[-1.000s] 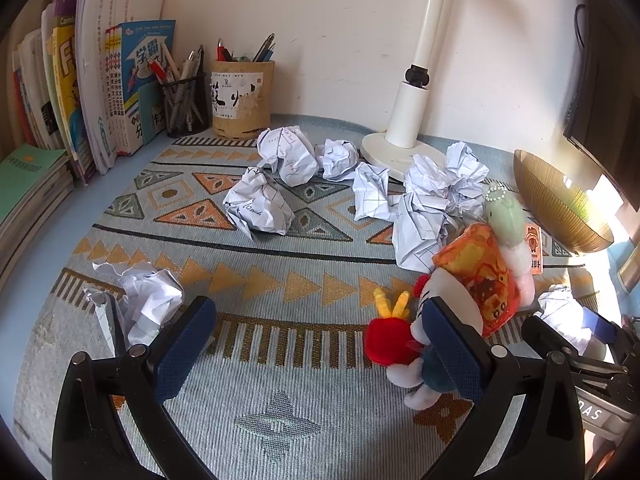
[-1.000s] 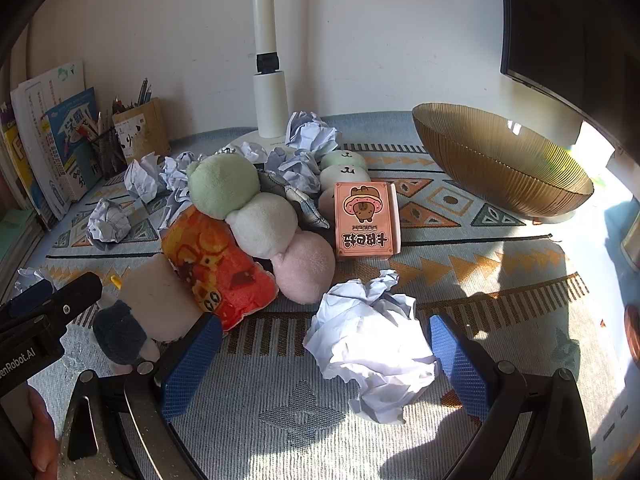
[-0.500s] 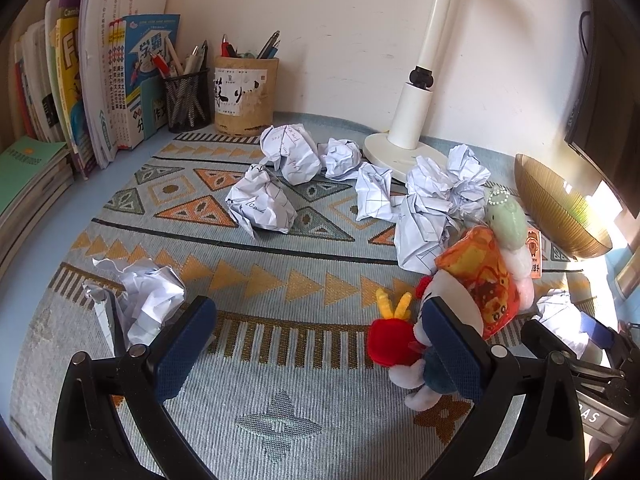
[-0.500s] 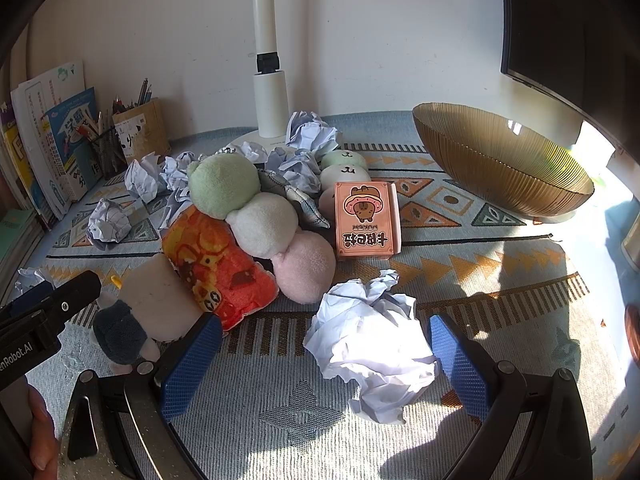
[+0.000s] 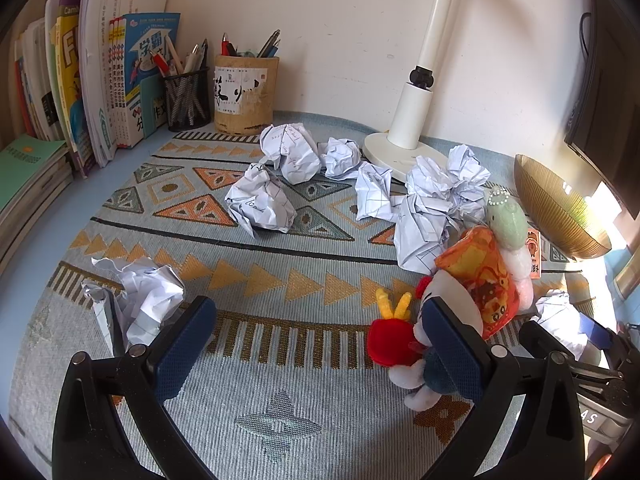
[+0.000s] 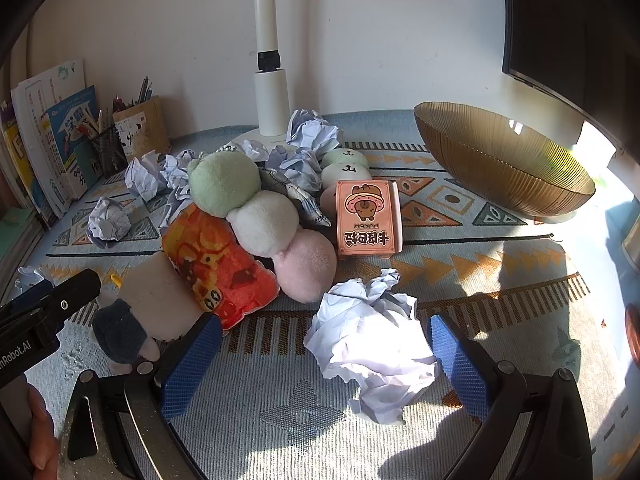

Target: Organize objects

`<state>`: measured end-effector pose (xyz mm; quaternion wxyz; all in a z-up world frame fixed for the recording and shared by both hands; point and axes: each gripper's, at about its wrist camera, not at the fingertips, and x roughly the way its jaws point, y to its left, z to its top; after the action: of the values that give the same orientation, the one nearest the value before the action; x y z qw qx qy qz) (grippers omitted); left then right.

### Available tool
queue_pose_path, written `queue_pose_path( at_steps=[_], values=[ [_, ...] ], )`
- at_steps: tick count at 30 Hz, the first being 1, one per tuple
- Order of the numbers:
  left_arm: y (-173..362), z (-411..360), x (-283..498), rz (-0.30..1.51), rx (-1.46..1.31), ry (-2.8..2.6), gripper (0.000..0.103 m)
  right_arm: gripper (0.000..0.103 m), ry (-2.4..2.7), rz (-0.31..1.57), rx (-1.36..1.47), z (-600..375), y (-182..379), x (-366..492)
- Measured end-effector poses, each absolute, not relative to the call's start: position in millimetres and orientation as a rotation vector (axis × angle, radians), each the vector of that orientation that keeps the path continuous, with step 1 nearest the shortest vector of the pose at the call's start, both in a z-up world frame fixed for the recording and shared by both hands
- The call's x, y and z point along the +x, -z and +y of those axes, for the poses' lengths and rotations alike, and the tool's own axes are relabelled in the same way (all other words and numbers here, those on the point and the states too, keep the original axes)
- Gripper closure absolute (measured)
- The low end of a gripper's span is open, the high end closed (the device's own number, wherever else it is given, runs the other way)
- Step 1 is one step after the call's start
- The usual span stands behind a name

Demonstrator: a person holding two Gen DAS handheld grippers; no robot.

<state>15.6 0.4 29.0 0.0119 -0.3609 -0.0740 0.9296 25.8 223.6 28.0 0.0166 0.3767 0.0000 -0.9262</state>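
My right gripper [image 6: 324,364] is open, its blue pads [image 6: 192,364] on either side of a crumpled white paper ball [image 6: 372,340] that lies on the patterned mat. This ball [image 5: 560,316] also shows at the right edge of the left wrist view. My left gripper [image 5: 320,344] is open over bare mat with nothing between its pads. Another paper ball [image 5: 140,296] lies just outside its left finger. A white plush with a red part [image 5: 448,308] sits against its right finger. Several more paper balls [image 5: 264,204] lie further back.
A heap of plush toys [image 6: 260,216] and a pink box [image 6: 366,218] sits mid-mat. A brown ribbed bowl [image 6: 500,164] stands at the right, a white lamp base [image 5: 404,152] at the back. Pen holders [image 5: 244,96] and books [image 5: 100,80] line the back left.
The left wrist view has shifted slightly, with the scene tilting a little. The right gripper and the paper ball between its pads have not moved.
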Motion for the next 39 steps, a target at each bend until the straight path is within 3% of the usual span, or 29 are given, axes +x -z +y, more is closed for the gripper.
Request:
queue_pose_path(
  at_steps=[17, 18, 20, 24, 26, 29, 33, 36, 39],
  values=[
    [-31.1, 1.4, 20.3, -0.237, -1.088, -2.849, 0.001, 0.001, 2.864, -0.058, 1.086, 227.4, -35.4, 33.6],
    [-32.8, 2.7, 22.5, -0.227, -1.073, -2.83, 0.001, 0.003, 2.843, -0.06, 1.076, 227.4, -38.0, 34.5],
    [-36.7, 8.5, 28.3, -0.18, -1.053, -2.778, 0.001, 0.016, 2.802, -0.046, 1.061, 226.8, -46.6, 34.6],
    [-38.2, 26.9, 35.8, -0.039, -1.081, -2.642, 0.001, 0.018, 2.781, 0.096, 0.996, 220.4, -75.8, 23.1],
    [-37.8, 34.1, 37.7, 0.005, -1.096, -2.616, 0.001, 0.024, 2.773, 0.129, 0.978, 223.2, -84.8, 11.8],
    [-37.1, 39.5, 35.7, -0.013, -1.115, -2.583, 0.001, 0.032, 2.666, 0.022, 1.058, 238.5, -80.9, -5.2],
    [-35.1, 46.6, 24.4, 0.006, -1.162, -2.571, 0.001, 0.032, 2.626, -0.032, 1.106, 252.3, -69.6, -5.7],
    [-34.5, 48.3, 15.4, 0.001, -1.181, -2.563, 0.001, 0.031, 2.599, -0.123, 1.143, 272.1, -65.7, 1.5],
    [-32.0, 49.3, 9.4, -0.006, -1.189, -2.542, 0.009, 0.024, 2.519, -0.232, 1.175, 284.9, -57.5, 14.5]
  ],
)
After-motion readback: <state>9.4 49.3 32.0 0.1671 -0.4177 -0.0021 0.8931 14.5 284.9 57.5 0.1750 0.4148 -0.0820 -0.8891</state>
